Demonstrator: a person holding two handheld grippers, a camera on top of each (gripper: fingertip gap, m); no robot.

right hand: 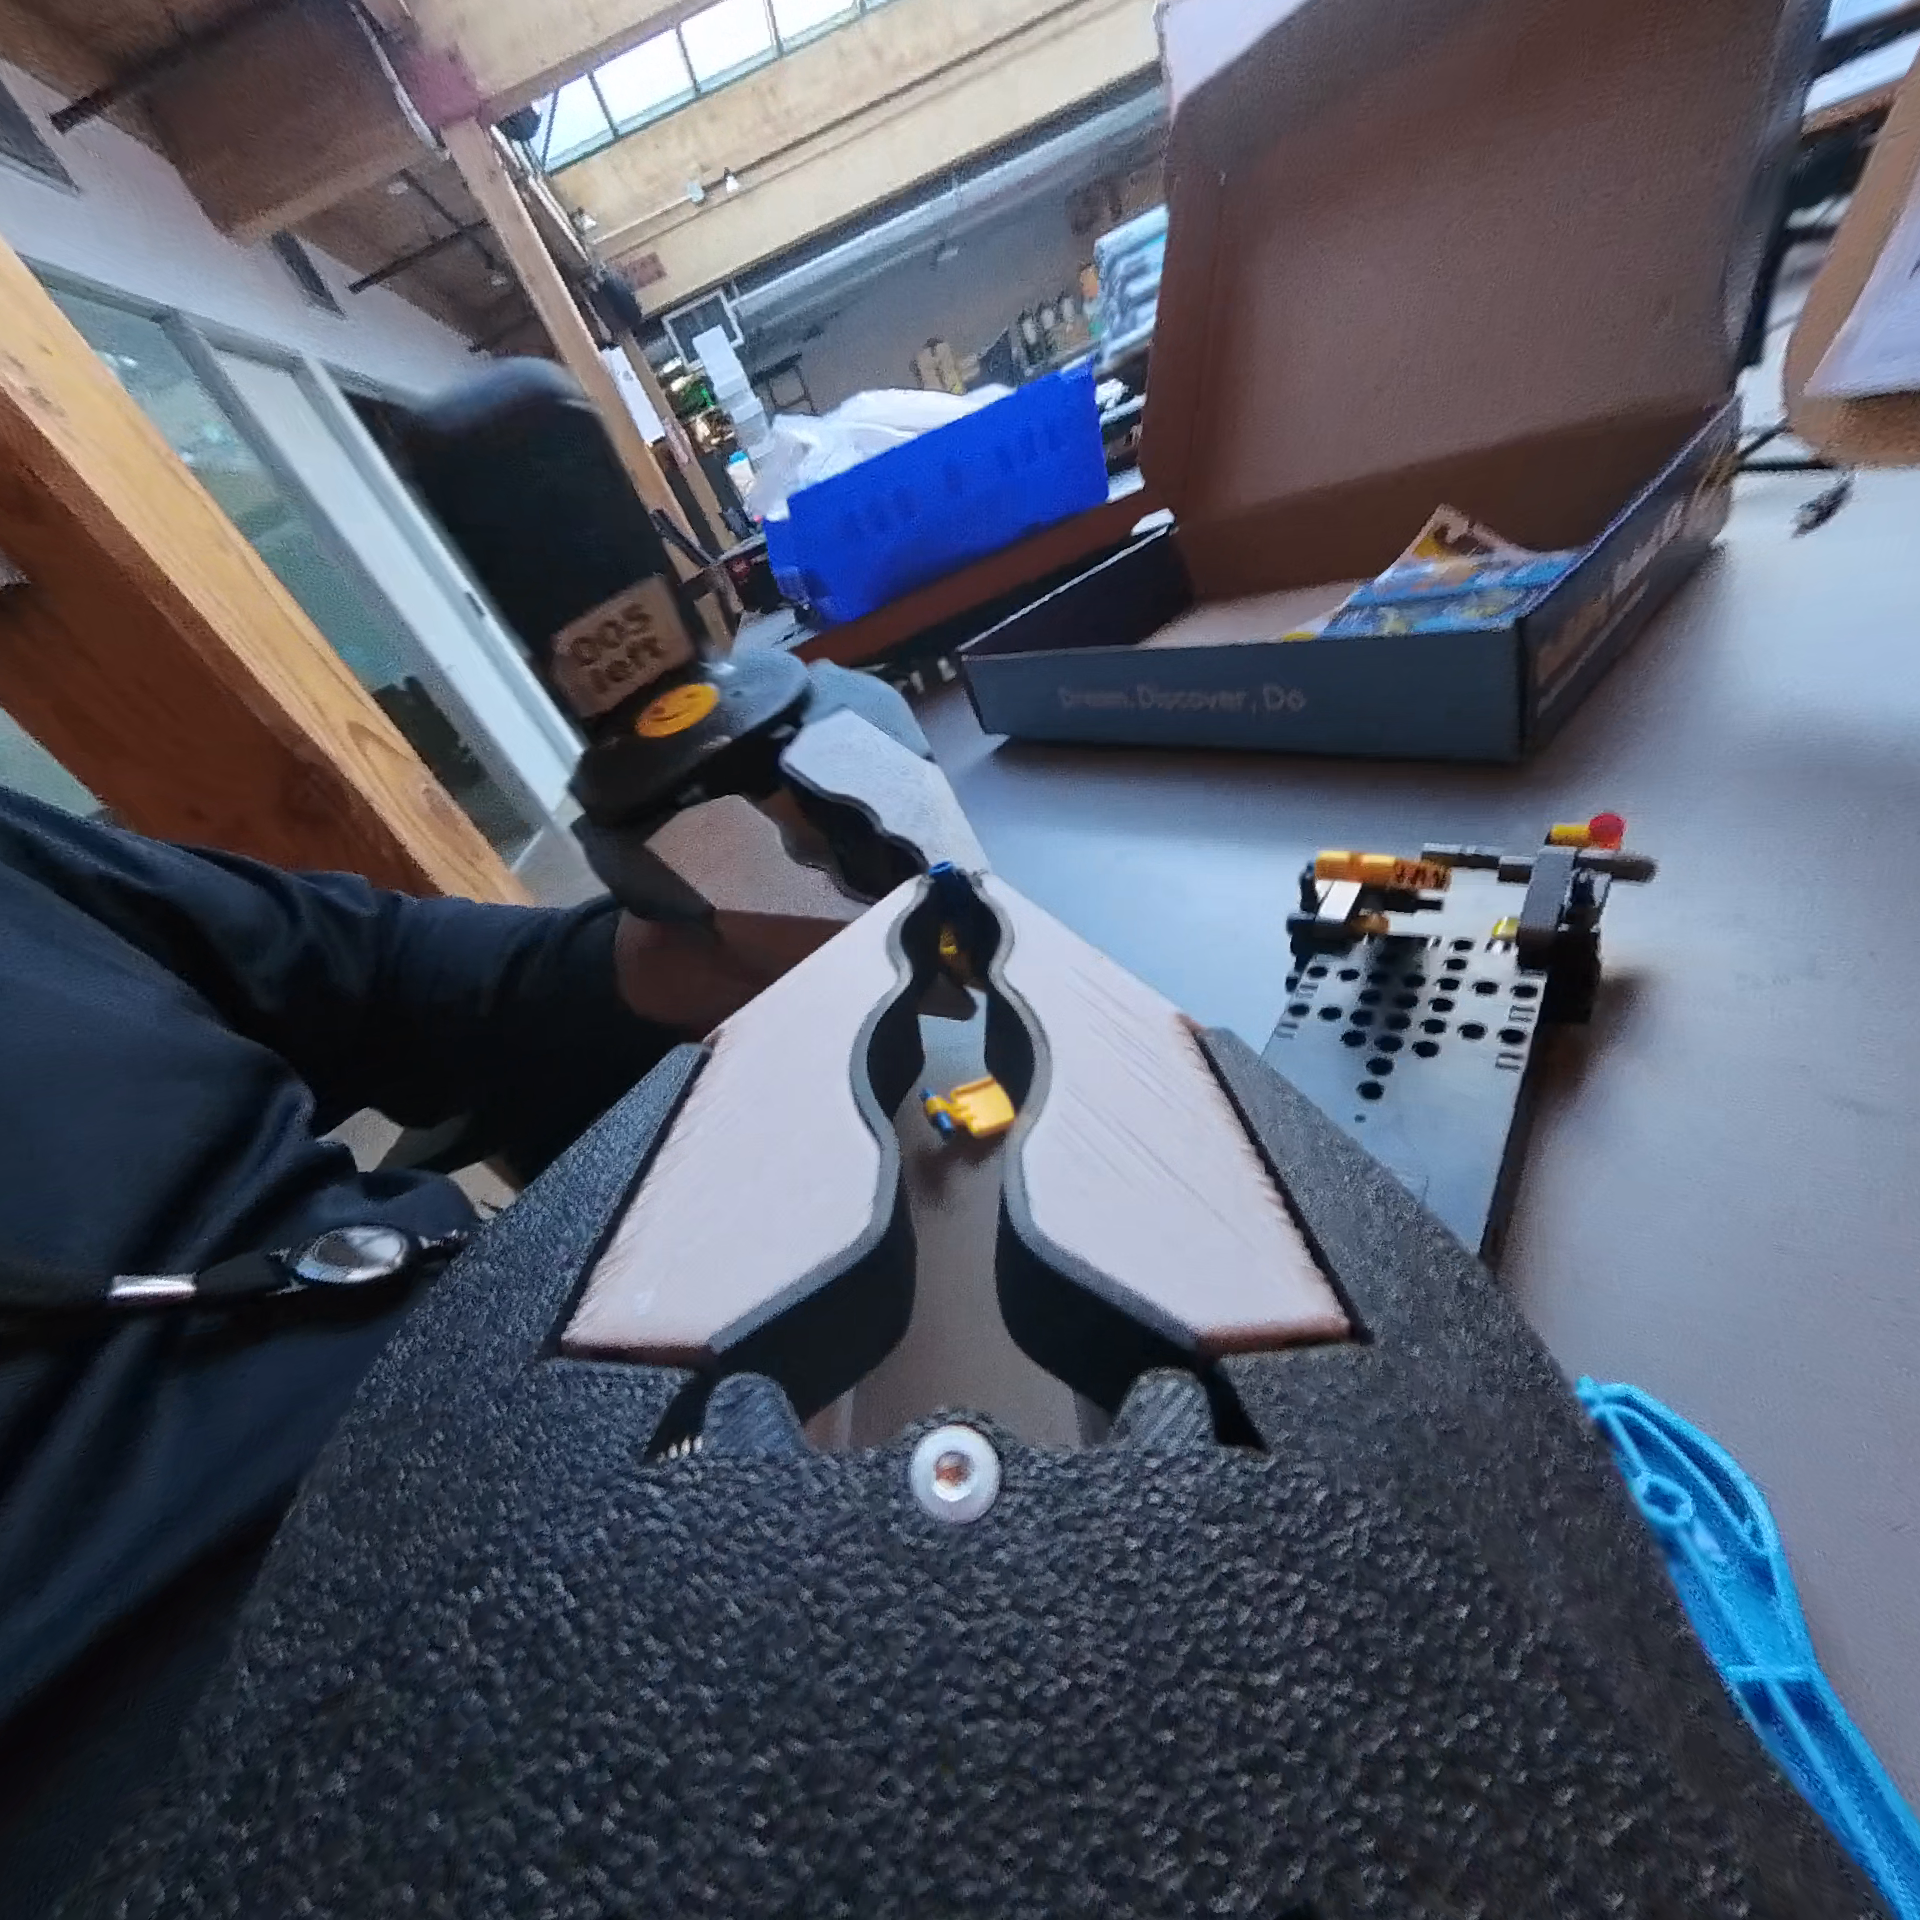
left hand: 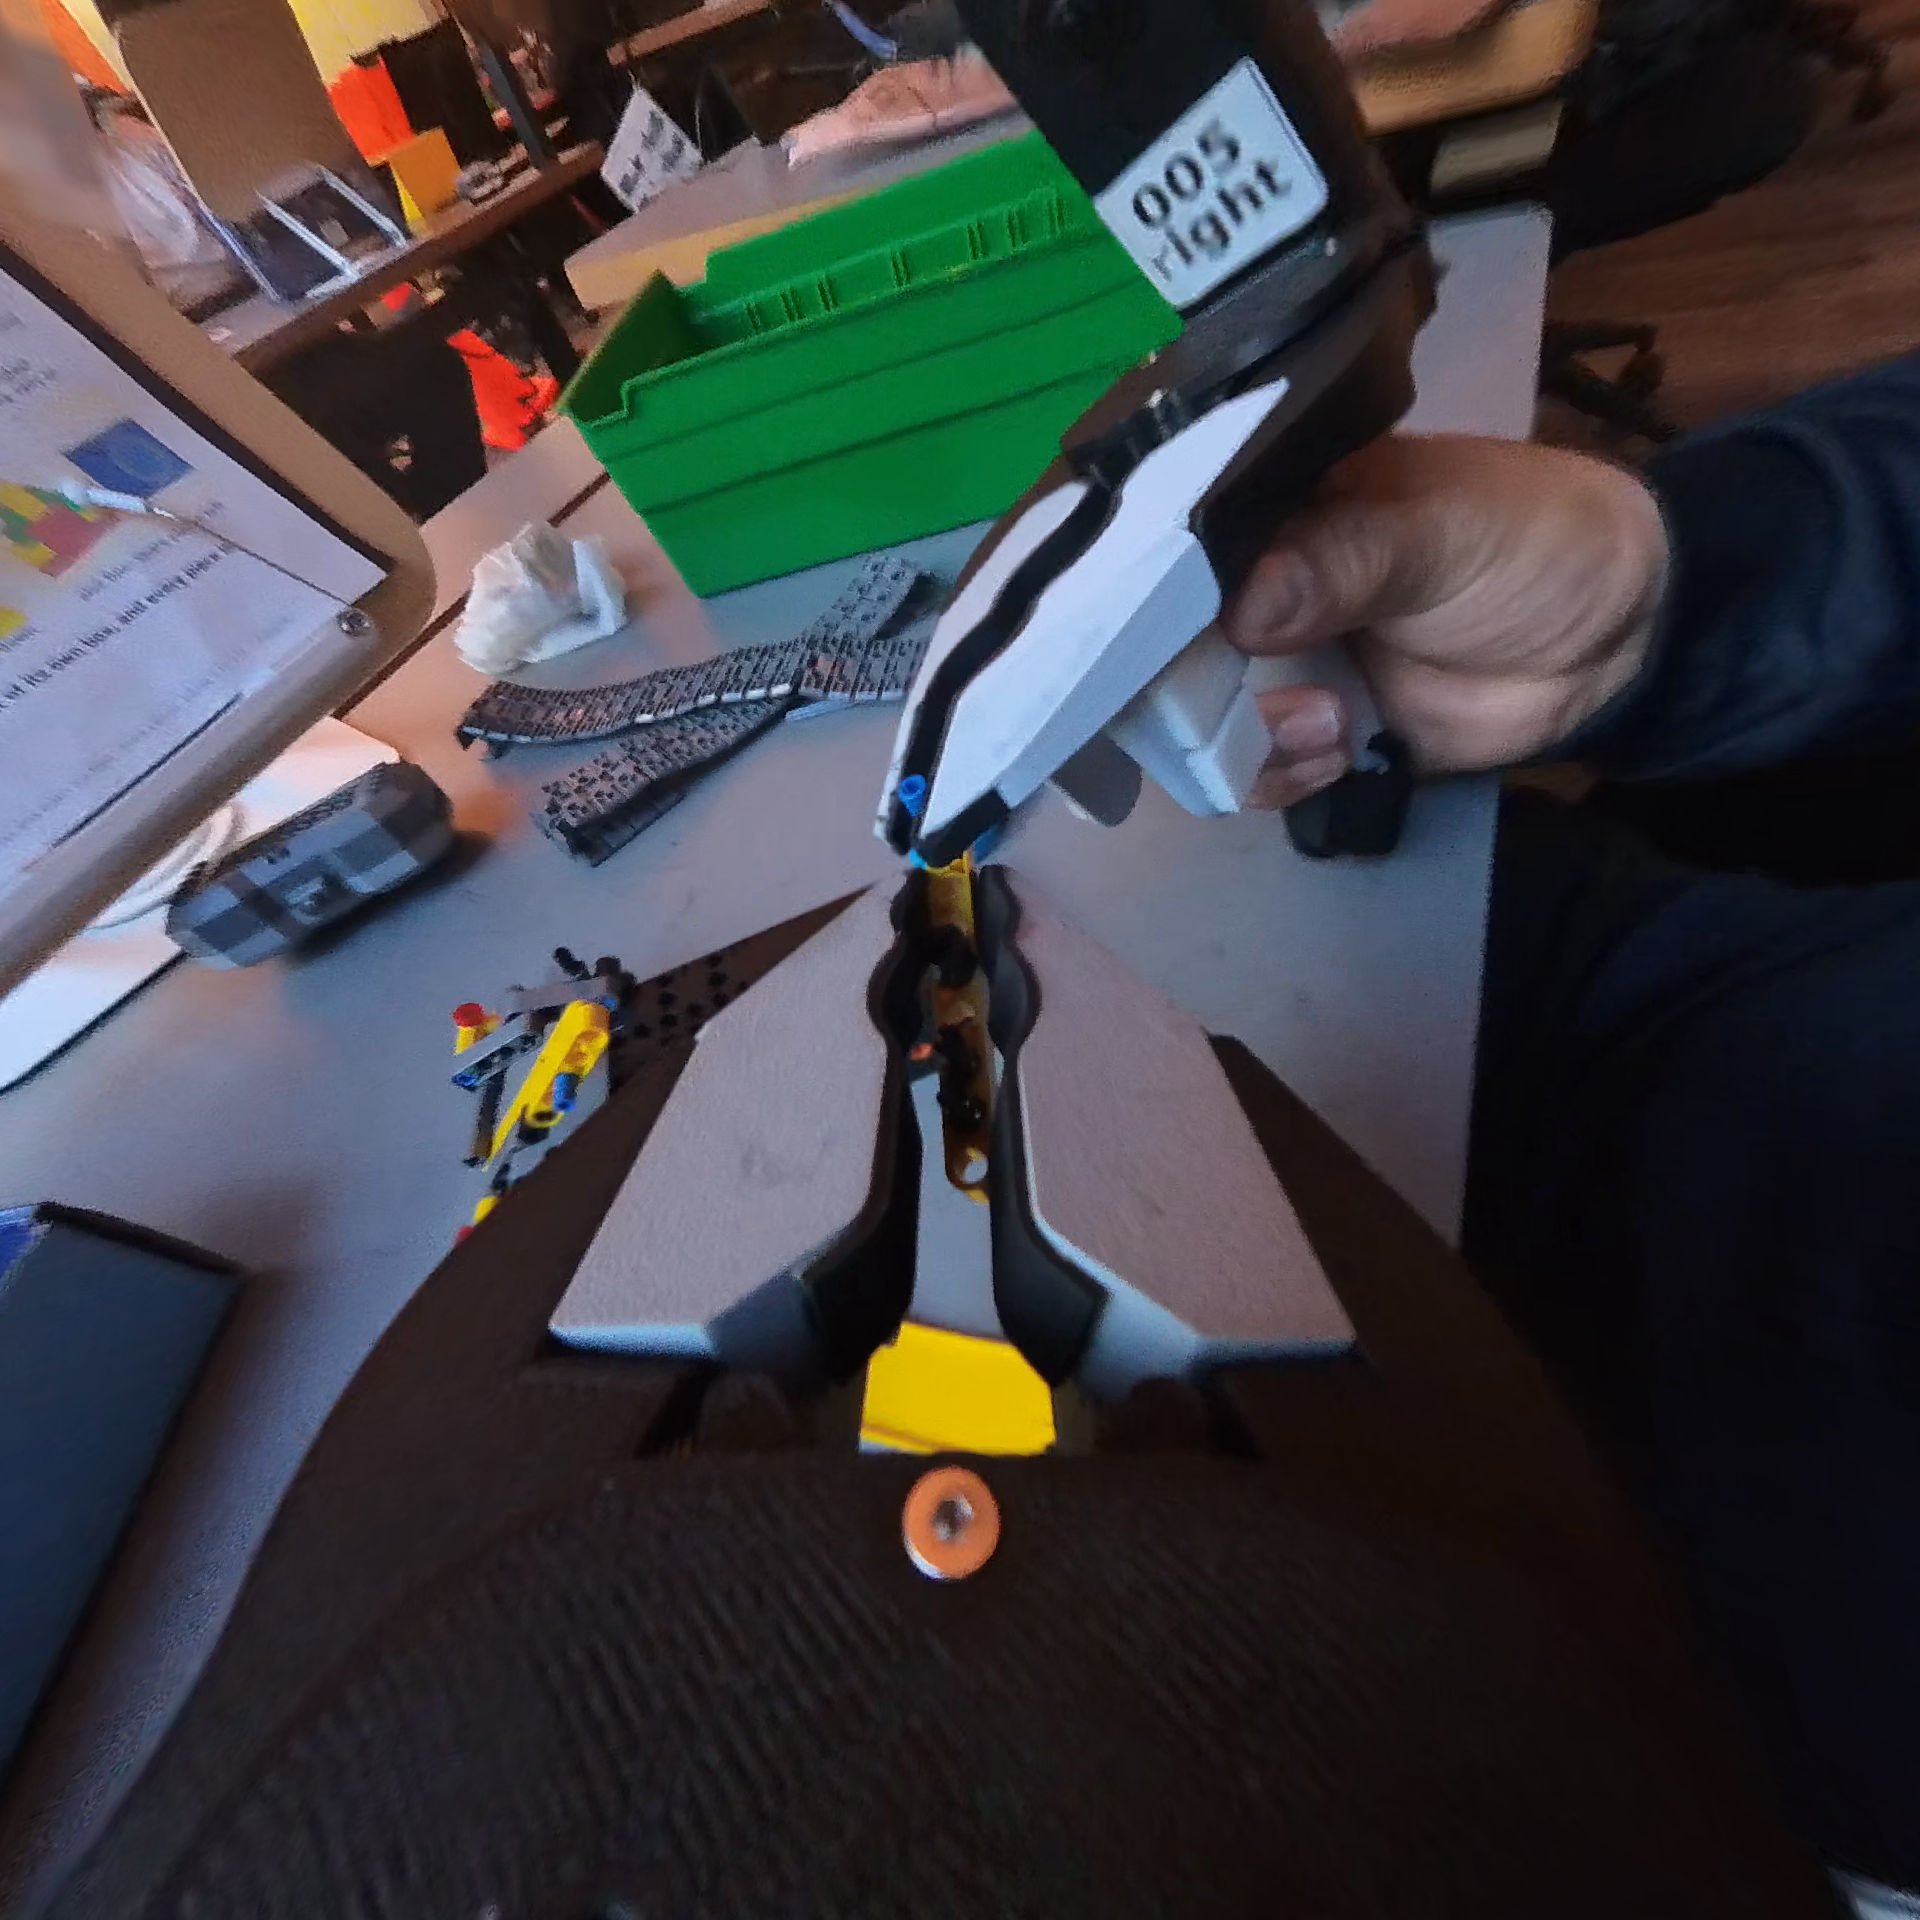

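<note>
The left gripper (left hand: 948,883) is clamped on a yellow beam (left hand: 958,1023), its long axis running along the fingers, far end toward the right gripper (left hand: 914,831), which pinches a blue pin (left hand: 911,795) at that end. Beyond the beam: a green bin (left hand: 862,416), contents hidden; an open box (right hand: 1351,686) holding a booklet (right hand: 1455,592).

Pretty tight in the middle: the left gripper (left hand: 948,894) and right gripper (left hand: 909,831) meet tip to tip above the grey table (left hand: 1195,935), so nothing passes between them. Left of them sit a pile of small yellow building pieces (left hand: 540,1060), black track strips (left hand: 686,717) and a green bin (left hand: 873,395). The perforated black plate (right hand: 1423,1018) and an open cardboard box (right hand: 1351,665) crowd another stretch; the bare tabletop between plate and box looks passable.
</note>
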